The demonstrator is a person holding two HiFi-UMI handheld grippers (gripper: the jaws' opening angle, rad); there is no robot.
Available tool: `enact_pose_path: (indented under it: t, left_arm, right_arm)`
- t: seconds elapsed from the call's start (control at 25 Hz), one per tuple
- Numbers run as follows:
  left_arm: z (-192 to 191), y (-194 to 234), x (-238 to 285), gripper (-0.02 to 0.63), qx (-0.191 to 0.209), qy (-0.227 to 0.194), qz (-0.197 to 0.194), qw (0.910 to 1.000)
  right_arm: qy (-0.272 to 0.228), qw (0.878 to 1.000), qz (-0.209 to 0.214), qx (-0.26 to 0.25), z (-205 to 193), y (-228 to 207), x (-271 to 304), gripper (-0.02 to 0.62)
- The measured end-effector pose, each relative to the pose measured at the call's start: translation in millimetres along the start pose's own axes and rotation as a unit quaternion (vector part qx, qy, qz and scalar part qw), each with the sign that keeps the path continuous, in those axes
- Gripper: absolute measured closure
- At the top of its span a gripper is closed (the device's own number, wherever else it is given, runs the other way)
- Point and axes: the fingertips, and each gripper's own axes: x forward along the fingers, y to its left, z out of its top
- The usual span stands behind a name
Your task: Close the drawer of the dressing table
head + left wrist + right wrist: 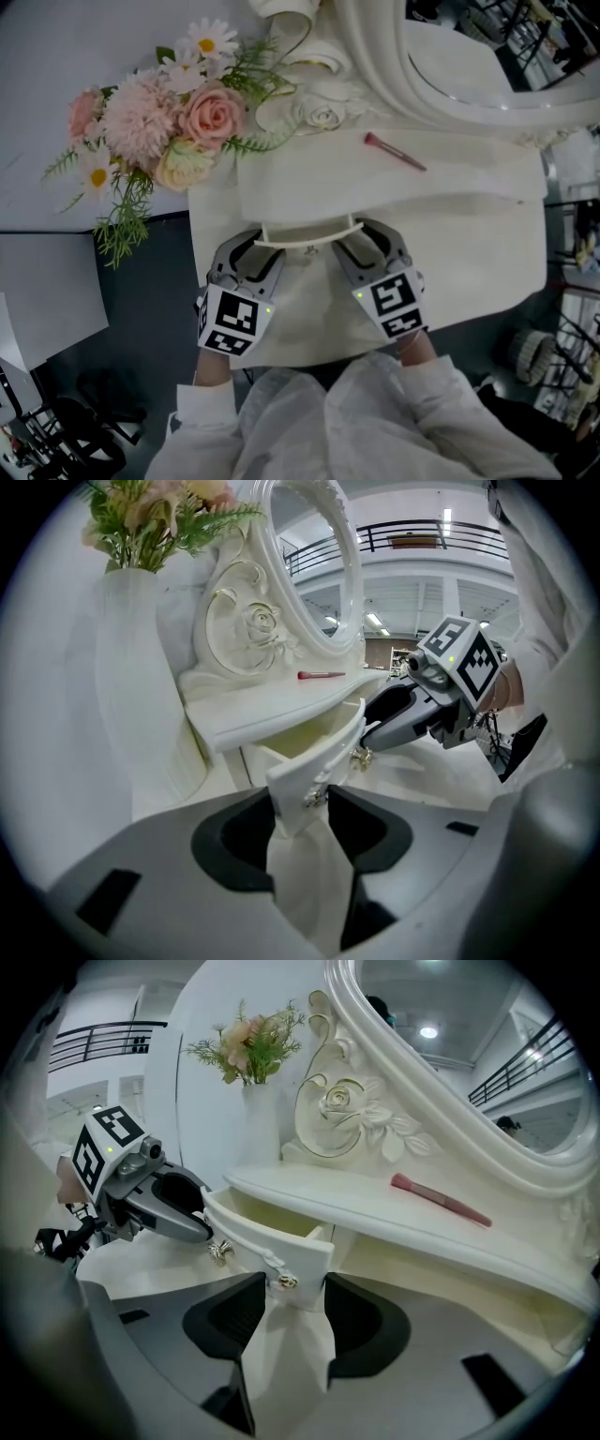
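Room: bright hall, railed balcony [412, 532] behind; dark floor [141, 309] under the bench.
Bench: white dressing table [469, 216], carved rose back, oval mirror [441, 98] on top.
On bench: pink brush [394, 151] lying flat near mirror; pink-white flowers [159, 122] at far left corner.
Drawer [309, 241]: centre front, under the top, pulled partway out; curved front w/ small gold knobs [288, 1282].
Left hand-held gripper [253, 248]: jaws wide apart, left end of drawer front sits in the gap at the tips; no clear clamp.
Right hand-held gripper [364, 239]: jaws wide apart too, right end of drawer front in the gap.
Person: white sleeves [375, 422], close to bench edge.
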Motion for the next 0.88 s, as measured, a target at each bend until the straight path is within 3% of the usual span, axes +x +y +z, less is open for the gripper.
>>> enact_pose_path:
  t: [0.88]
  left_arm:
    - [0.2, 22.8, 4.1, 0.426, -0.074, -0.006, 0.042, 0.9963]
  right_arm:
    - [-0.021, 0.997, -0.011, 0.072, -7.1, -9.0, 12.1, 0.400]
